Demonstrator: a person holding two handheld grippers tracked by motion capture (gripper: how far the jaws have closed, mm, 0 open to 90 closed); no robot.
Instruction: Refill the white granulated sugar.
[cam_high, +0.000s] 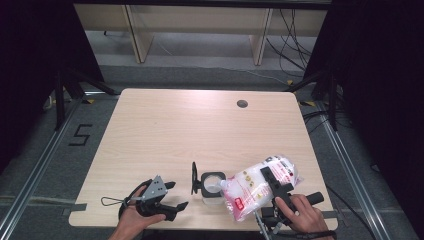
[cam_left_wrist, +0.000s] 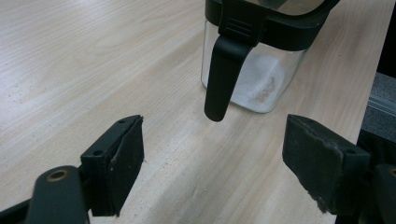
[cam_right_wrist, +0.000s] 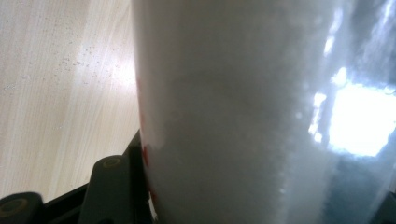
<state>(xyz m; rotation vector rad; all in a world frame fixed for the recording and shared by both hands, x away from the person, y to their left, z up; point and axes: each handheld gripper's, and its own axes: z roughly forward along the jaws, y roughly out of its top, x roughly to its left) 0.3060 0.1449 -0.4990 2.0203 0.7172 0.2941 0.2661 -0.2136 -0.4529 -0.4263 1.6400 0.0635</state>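
A clear bag of white granules with red print (cam_high: 260, 185) hangs tilted above the table, its open corner down at the mouth of a small glass jar (cam_high: 212, 189). My right gripper (cam_high: 272, 181) is shut on the bag's middle. In the right gripper view the bag (cam_right_wrist: 243, 112) stands right against the camera. The jar has a black rim and its black lid (cam_high: 194, 177) is flipped up to its left. A little white powder lies in the jar (cam_left_wrist: 261, 88). My left gripper (cam_high: 177, 195) rests open left of the jar. Its jaws (cam_left_wrist: 215, 140) face the jar's black handle (cam_left_wrist: 224, 74) and hold nothing.
The light wooden table (cam_high: 165, 130) has a round cable hole (cam_high: 242, 103) at the back right. The jar stands close to the front edge (cam_high: 200, 227). Black curtains flank the table, and cables lie on the floor behind.
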